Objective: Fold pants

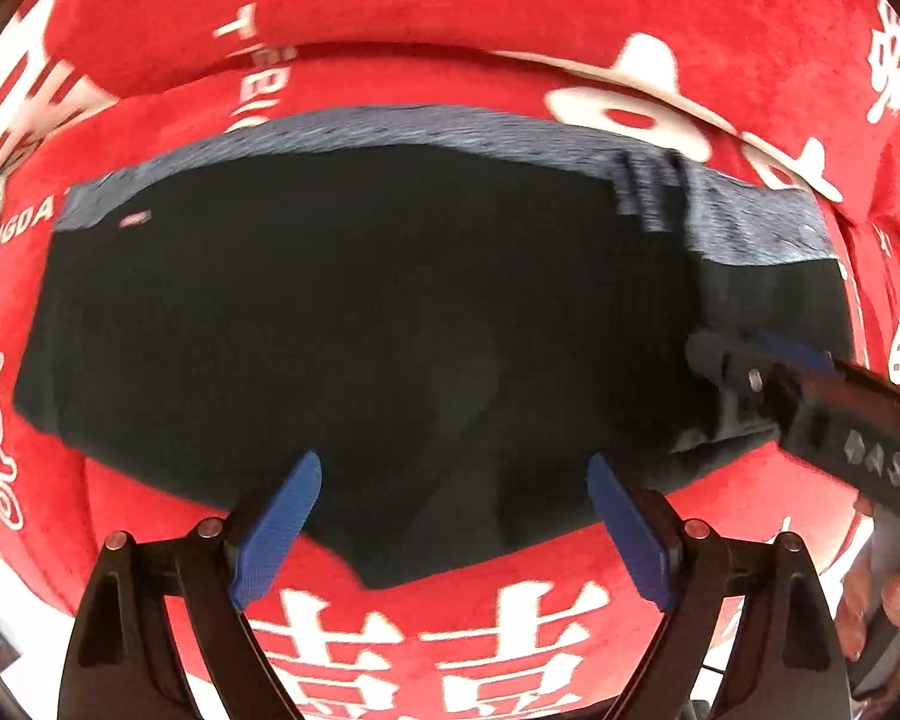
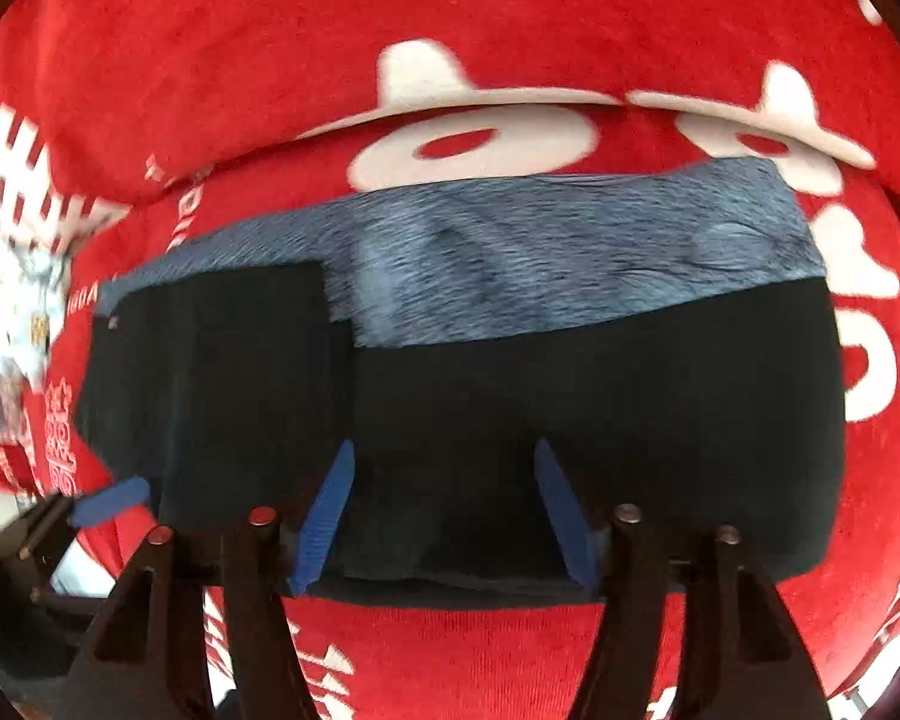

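Observation:
The black pants lie folded into a wide rectangle on a red blanket, with a grey-blue fleecy inner band showing along the far edge. My left gripper is open and empty above the near edge of the pants. My right gripper comes in from the right over the right end of the pants. In the right wrist view the pants fill the middle, the fleecy band lies behind, and my right gripper is open over the near edge. One blue pad of the left gripper shows at the left.
The red plush blanket with white characters covers the whole surface, with a raised fold behind the pants. A hand holds the right gripper's handle. Some clutter sits at the far left edge.

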The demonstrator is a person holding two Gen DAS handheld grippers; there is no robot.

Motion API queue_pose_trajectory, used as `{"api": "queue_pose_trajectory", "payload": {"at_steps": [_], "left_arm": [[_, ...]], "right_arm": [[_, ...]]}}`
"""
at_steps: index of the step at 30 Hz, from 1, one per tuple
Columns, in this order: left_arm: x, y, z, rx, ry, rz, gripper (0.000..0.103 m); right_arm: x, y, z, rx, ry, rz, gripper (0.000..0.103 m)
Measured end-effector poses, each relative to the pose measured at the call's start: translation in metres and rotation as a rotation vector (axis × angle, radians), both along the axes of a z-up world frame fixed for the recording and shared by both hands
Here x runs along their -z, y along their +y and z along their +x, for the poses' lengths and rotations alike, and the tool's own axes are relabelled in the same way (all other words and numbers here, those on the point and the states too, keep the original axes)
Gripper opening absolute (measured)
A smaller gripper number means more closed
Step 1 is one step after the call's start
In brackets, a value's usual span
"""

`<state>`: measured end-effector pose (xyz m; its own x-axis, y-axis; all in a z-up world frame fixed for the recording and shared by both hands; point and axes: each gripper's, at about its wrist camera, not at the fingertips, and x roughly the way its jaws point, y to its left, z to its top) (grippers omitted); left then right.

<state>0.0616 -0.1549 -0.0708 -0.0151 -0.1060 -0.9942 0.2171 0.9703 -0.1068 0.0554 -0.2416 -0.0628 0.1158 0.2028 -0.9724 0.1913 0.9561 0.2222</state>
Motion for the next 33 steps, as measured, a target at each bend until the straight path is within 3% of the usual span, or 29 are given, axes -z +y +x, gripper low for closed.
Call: {"api": "queue_pose_trajectory", "payload": {"at_steps": [7, 10, 14, 16, 17, 18, 19, 20, 22, 26, 29, 33], "left_arm": [[-0.004, 0.037, -0.006, -0.06, 0.014, 0.013, 0.091], [-0.006, 0.051, -0.009, -0.077, 0.016, 0.022, 0.091], [-0.008, 0.074, -0.013, -0.094, 0.016, 0.029, 0.091], [-0.009, 0.083, -0.015, -0.101, 0.017, 0.037, 0.091], [-0.01, 0.087, -0.016, -0.105, 0.017, 0.04, 0.091], [-0.01, 0.091, -0.018, -0.111, 0.016, 0.041, 0.091], [-0.011, 0.094, -0.019, -0.116, 0.015, 0.041, 0.091], [-0.013, 0.1, -0.021, -0.123, 0.011, 0.042, 0.091], [-0.016, 0.111, -0.025, -0.132, 0.007, 0.043, 0.091], [-0.012, 0.127, -0.031, -0.152, 0.013, 0.058, 0.091], [-0.009, 0.132, -0.032, -0.177, 0.026, 0.062, 0.091], [-0.01, 0.137, -0.032, -0.194, 0.016, 0.056, 0.091]], "right_arm": [[-0.003, 0.046, -0.012, -0.151, 0.047, -0.037, 0.07], [-0.009, 0.054, -0.013, -0.138, 0.051, -0.042, 0.07], [-0.031, 0.05, 0.012, -0.112, -0.028, -0.143, 0.07], [-0.025, 0.049, 0.033, -0.098, -0.02, -0.165, 0.07], [-0.018, 0.049, 0.042, -0.095, -0.006, -0.177, 0.065], [-0.01, 0.047, 0.049, -0.089, 0.01, -0.185, 0.042], [0.002, 0.044, 0.055, -0.068, 0.036, -0.188, 0.027], [0.012, 0.039, 0.058, -0.025, 0.067, -0.185, 0.019], [0.014, 0.034, 0.059, 0.037, 0.056, -0.151, 0.019], [0.008, 0.057, 0.054, -0.111, 0.049, -0.165, 0.019], [0.008, 0.073, 0.051, -0.163, 0.078, -0.004, 0.019], [0.003, 0.102, 0.039, -0.222, 0.084, 0.008, 0.022]]}}
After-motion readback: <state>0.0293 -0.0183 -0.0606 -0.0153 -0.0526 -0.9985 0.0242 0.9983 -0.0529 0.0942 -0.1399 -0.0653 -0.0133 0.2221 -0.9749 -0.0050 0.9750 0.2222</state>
